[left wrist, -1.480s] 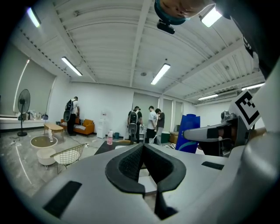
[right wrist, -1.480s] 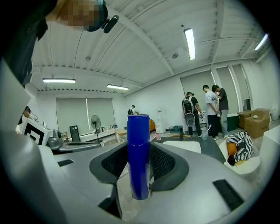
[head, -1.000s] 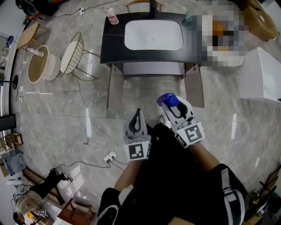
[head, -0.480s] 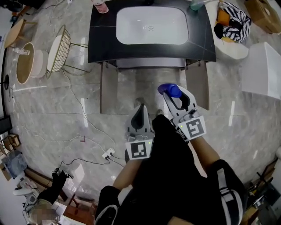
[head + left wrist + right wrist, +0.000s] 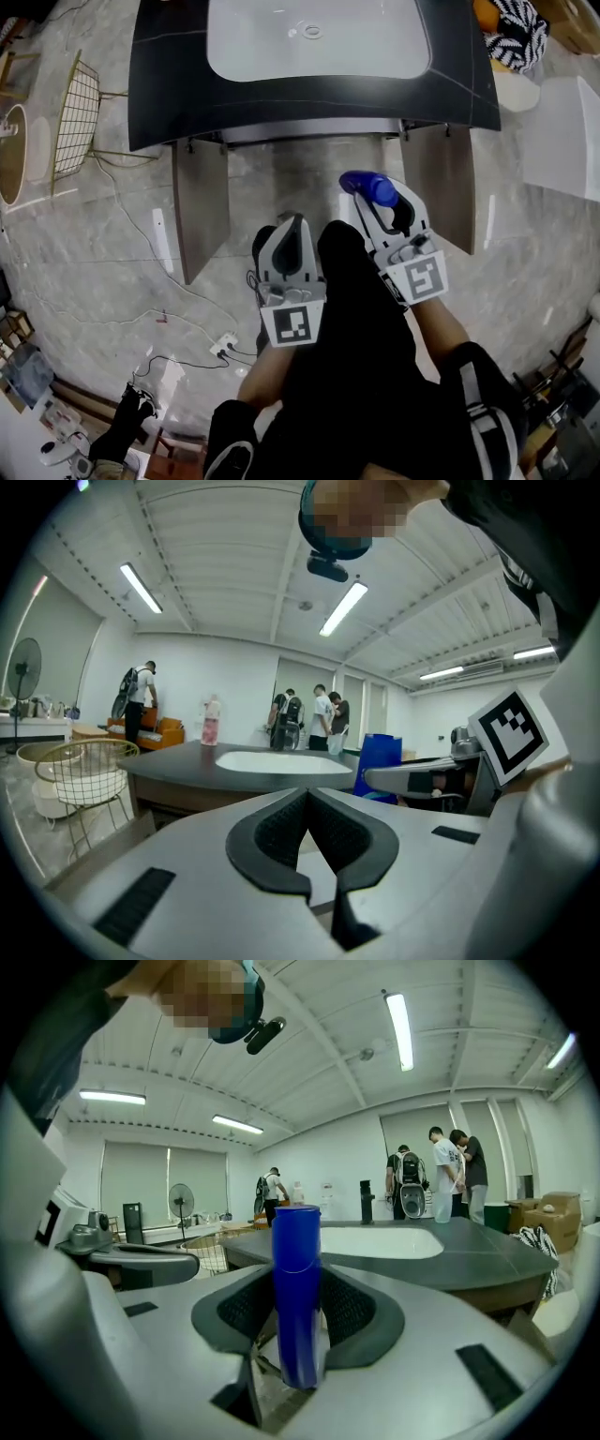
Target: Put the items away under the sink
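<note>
The sink cabinet has a dark counter (image 5: 169,84) and a white basin (image 5: 319,37). Its two doors (image 5: 200,211) (image 5: 448,183) stand open over the floor. My right gripper (image 5: 380,199) (image 5: 296,1274) is shut on an upright blue bottle (image 5: 361,184) (image 5: 296,1288), just in front of the opening under the sink (image 5: 319,155). My left gripper (image 5: 293,218) (image 5: 306,794) is beside it on the left, shut with nothing between its pads. The blue bottle (image 5: 380,761) also shows in the left gripper view, at the right.
A wire basket stand (image 5: 77,117) stands to the left of the cabinet. A power strip (image 5: 223,345) and cables lie on the floor behind me. A white box (image 5: 562,131) and a striped bag (image 5: 518,28) are at the right. A pink bottle (image 5: 211,722) stands on the counter; several people stand beyond.
Both grippers have come closer to the sink cabinet and lower, so the cabinet fills more of the head view. The blue bottle is still in the right gripper.
</note>
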Demonstrator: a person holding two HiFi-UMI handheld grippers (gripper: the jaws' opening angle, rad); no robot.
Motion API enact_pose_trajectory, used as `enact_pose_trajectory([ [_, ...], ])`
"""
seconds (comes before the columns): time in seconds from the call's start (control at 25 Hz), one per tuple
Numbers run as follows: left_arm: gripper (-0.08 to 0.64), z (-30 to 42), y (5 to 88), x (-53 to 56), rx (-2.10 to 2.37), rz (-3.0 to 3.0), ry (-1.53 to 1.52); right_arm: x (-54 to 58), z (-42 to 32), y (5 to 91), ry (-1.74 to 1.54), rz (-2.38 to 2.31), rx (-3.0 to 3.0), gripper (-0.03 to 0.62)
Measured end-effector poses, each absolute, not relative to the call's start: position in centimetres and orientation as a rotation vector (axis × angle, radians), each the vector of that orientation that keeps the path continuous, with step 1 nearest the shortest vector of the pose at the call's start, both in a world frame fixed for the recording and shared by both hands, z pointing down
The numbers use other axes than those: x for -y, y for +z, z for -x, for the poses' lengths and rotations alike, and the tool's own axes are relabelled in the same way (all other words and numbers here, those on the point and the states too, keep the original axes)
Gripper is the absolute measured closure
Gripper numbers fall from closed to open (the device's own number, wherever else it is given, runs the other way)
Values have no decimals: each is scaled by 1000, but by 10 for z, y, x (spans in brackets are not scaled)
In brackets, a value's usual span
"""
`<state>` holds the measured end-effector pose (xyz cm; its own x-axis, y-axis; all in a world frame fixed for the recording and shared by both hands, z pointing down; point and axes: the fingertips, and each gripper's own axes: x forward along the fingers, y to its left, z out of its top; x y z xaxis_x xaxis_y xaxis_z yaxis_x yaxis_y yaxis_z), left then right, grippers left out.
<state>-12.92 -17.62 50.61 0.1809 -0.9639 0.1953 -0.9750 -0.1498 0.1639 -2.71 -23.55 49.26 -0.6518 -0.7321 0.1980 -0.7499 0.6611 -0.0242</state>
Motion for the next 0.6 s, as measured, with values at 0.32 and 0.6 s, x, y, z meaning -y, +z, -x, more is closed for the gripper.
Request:
enact_pose_trajectory([
  [0.32,545,109,639,200,1768,-2260,1,253,9,635,126,-1279,2685,444],
  [0.6,545,90,719,204,1774,-2363,-38,265,-12,737,83,-1341,2707,443],
])
